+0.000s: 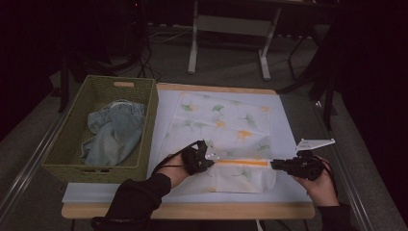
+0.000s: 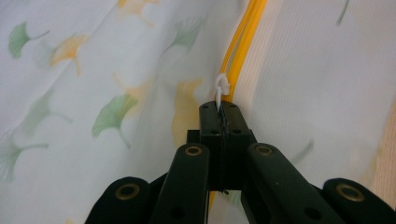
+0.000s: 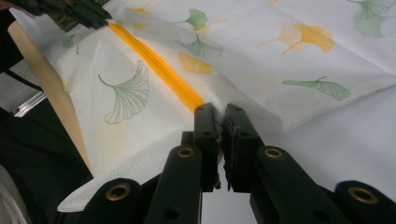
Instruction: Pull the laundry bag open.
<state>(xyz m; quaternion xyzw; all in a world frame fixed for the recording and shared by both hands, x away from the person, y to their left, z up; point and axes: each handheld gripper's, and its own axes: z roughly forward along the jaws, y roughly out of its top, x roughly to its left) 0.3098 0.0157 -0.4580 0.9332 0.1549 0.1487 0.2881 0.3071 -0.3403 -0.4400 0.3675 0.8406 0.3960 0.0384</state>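
At the table's near edge, the left gripper (image 2: 219,108) pinches the white zipper pull (image 2: 223,86) of the leaf-print bag (image 1: 226,120) while the right gripper (image 3: 219,116) clamps the bag's right end, apparently bracing it for zipping.

Dim high view, bright close-ups

Room dim, edges falling to black. Grey carpeted floor (image 1: 226,53). White-legged desk frame (image 1: 230,24) at far side, two feet on floor. Dark cables (image 1: 144,57) trailing across floor at far left. Wooden-edged table (image 1: 192,211) with pale top. Metal rail (image 1: 29,168) running along left, another along right.
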